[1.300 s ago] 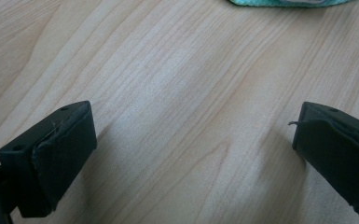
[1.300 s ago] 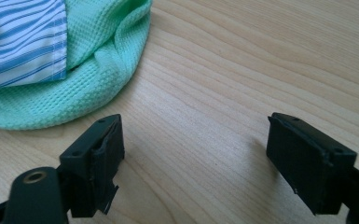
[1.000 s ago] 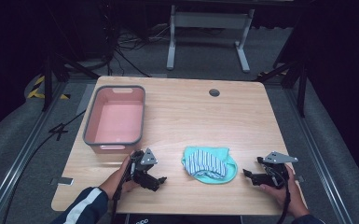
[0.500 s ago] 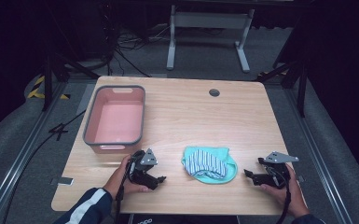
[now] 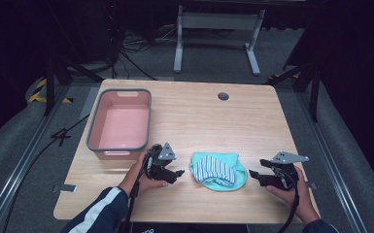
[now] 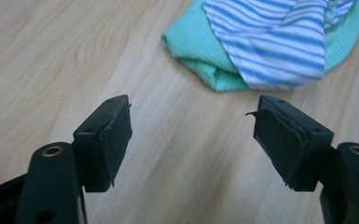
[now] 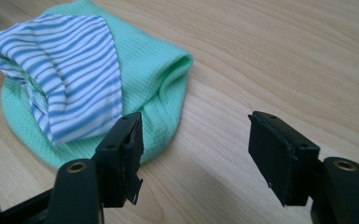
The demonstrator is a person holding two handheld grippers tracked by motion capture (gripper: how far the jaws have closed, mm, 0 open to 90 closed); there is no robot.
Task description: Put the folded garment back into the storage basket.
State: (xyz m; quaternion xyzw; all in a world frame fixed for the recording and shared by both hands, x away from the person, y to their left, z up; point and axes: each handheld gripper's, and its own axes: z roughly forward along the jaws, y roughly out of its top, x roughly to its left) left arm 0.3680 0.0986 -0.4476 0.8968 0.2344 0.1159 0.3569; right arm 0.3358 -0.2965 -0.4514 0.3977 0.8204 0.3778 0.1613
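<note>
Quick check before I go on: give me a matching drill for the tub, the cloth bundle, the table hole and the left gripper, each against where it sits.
Things:
1. tub
2. cloth bundle
3. table hole
4. left gripper

Places:
A. far edge of the table, right of middle
B. between the two grippers
C. left part of the table
D. just left of the bundle, open

Pairs: 1-C, 2-B, 3-A, 4-D

Light wood tabletop (image 5: 267, 121) with a bin and a bundle of cloth.

A pink bin with a grey rim (image 5: 120, 121) sits toward 9 o'clock; a mint-green cloth (image 5: 238, 176) under a blue-striped cloth (image 5: 214, 169) lies at 6 o'clock; a round grommet hole (image 5: 223, 96) at 12.
</note>
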